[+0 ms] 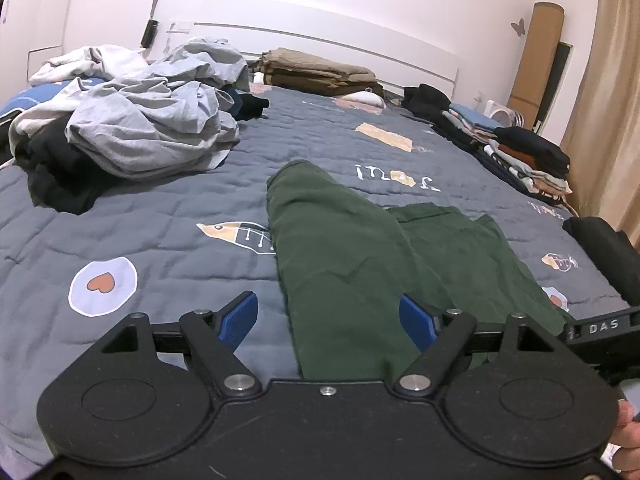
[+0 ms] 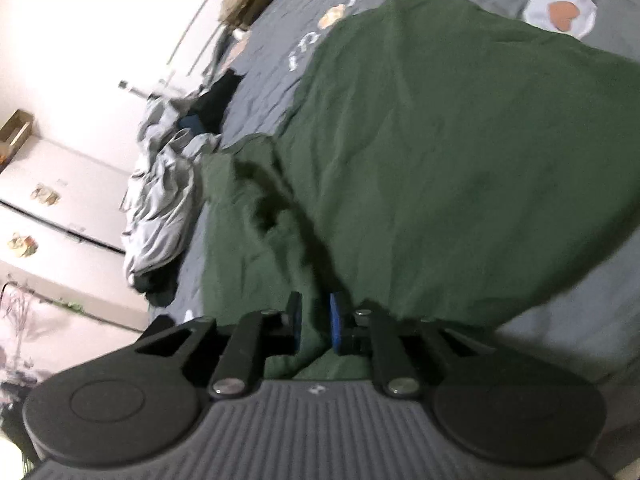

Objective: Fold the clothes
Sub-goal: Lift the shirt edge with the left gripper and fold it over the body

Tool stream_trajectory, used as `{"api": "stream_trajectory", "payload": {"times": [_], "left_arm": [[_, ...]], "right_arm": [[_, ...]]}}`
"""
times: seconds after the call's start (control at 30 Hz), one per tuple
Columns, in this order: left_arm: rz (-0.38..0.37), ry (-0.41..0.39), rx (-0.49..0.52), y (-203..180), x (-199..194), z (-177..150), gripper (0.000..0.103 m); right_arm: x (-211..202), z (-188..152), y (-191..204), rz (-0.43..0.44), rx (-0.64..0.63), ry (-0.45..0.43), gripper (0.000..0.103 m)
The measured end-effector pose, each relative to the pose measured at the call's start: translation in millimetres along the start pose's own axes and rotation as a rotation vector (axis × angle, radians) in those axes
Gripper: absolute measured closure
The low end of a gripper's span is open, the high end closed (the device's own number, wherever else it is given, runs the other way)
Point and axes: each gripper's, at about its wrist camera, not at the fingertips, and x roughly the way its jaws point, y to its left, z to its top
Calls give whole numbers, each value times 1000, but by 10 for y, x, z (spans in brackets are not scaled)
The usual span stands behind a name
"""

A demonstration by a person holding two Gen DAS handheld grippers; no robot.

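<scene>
A dark green garment (image 1: 340, 248) lies spread on the grey quilted bed (image 1: 160, 240), one long part reaching away from me. My left gripper (image 1: 328, 320) hovers over its near end, open wide; the cloth lies between the blue pads (image 1: 240, 320) and its edge stops short of the left pad. In the right wrist view, which is rolled sideways, the same green garment (image 2: 440, 140) fills the middle. My right gripper (image 2: 316, 320) has its jaws close together, with a fold of the green cloth pinched between the pads (image 2: 335, 322).
A heap of unfolded grey, white and black clothes (image 1: 148, 120) covers the bed's far left. Folded stacks (image 1: 520, 152) line the right edge, and brown folded items (image 1: 316, 72) sit by the headboard. A black garment (image 1: 608, 248) lies at the near right.
</scene>
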Motion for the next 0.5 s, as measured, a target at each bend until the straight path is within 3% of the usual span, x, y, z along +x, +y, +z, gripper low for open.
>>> {"api": "stream_trajectory", "payload": {"times": [0.03, 0.13, 0.3, 0.5], "left_arm": [[0, 0, 2, 0, 3, -2, 26], [0, 0, -1, 0, 1, 0, 26], [-4, 2, 5, -11, 6, -8, 26], [-10, 7, 14, -43, 32, -17, 26]], "right_arm": [[3, -4, 8, 14, 4, 14, 70], [22, -30, 51, 41, 15, 36, 51], [136, -45, 115, 10, -23, 146, 48], [216, -81, 40, 66, 46, 96, 44]]}}
